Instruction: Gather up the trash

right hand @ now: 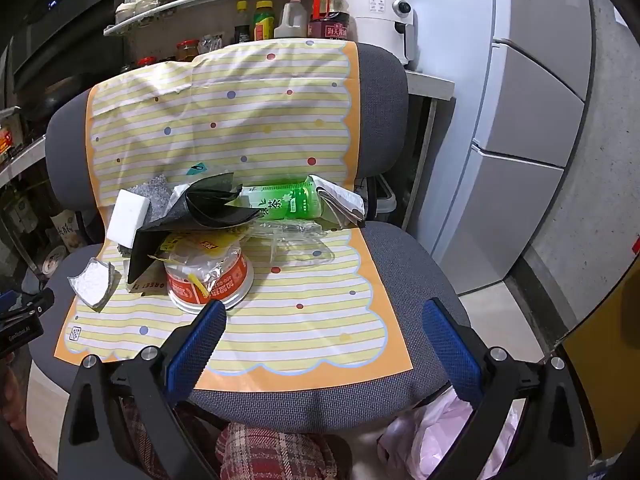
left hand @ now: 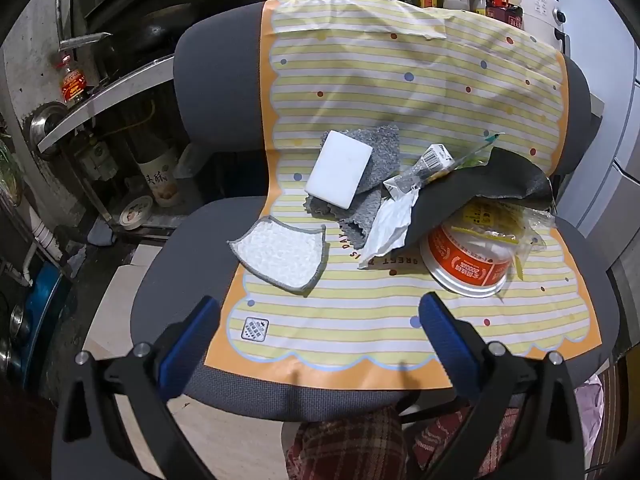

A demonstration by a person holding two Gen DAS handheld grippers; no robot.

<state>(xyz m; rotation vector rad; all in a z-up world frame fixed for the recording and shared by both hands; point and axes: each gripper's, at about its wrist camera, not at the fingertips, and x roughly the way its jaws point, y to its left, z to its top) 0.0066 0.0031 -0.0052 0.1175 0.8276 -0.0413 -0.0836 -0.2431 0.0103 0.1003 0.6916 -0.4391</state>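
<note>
Left wrist view: nothing looks collected yet. The crumpled paper [left hand: 390, 226] and the orange cup [left hand: 466, 262] lie on the striped mat [left hand: 360, 320], ahead of the left gripper [left hand: 320, 338], whose jaws stand wide apart, empty, touching nothing.

Right wrist view: the green bottle [right hand: 290, 202] lies ahead, the cup just beyond the left jaw. The right gripper [right hand: 324, 338] is spread fully, holding nothing. A pink bag [right hand: 424, 440] sits below.

An orange tub [right hand: 210, 278], a green bottle [right hand: 290, 202] and crumpled paper [left hand: 390, 226] lie heaped together.
</note>
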